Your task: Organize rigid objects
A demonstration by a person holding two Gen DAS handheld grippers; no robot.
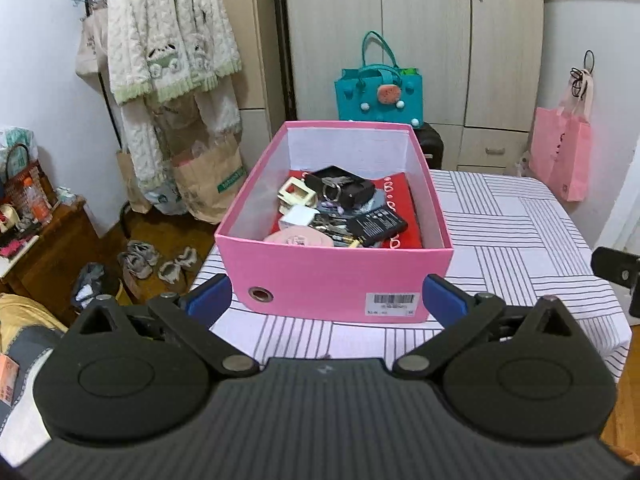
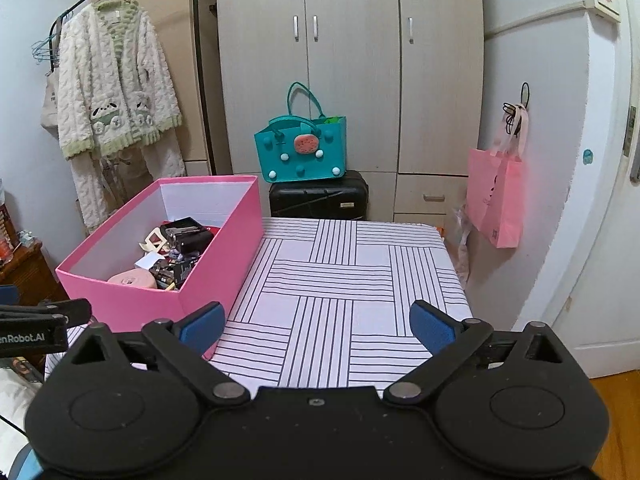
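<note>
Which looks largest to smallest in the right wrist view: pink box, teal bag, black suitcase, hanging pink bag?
1. pink box, though it sits nearest the camera
2. teal bag and black suitcase look alike, unranked
3. hanging pink bag

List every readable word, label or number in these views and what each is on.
"enRobot.AI": cut off at the frame edge, on the left claw.
Barcode sticker on the pink box: print too small to read.
Paper bag and black battery: lettering blurred.
</note>
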